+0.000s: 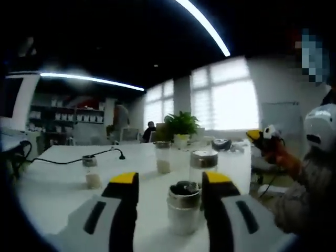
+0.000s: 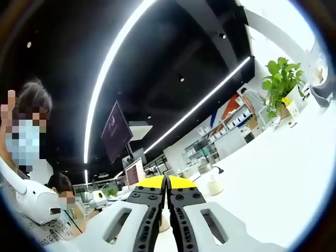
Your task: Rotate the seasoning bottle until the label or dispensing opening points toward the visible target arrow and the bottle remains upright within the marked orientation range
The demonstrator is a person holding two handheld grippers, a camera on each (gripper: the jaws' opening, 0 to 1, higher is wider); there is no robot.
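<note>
A seasoning bottle [image 1: 184, 209] with a metal cap stands upright on the white table [image 1: 58, 189], between the jaws of my left gripper [image 1: 170, 179]. The jaws stand open on either side of it, the right one close against the bottle. No arrow mark shows on the table. My right gripper [image 2: 167, 182] is shut with nothing between its yellow tips and is raised, pointing over the table toward the ceiling. It also appears at the right of the left gripper view as the right gripper [image 1: 255, 135], held up in a person's hand.
Three more shakers stand behind: a small shaker [image 1: 92, 173] at left, a tall shaker [image 1: 163, 157] in the middle, a capped shaker [image 1: 203, 164] to its right. A black cable [image 1: 89, 156] crosses the table. A potted plant [image 1: 181, 125] sits at the far edge. People sit nearby.
</note>
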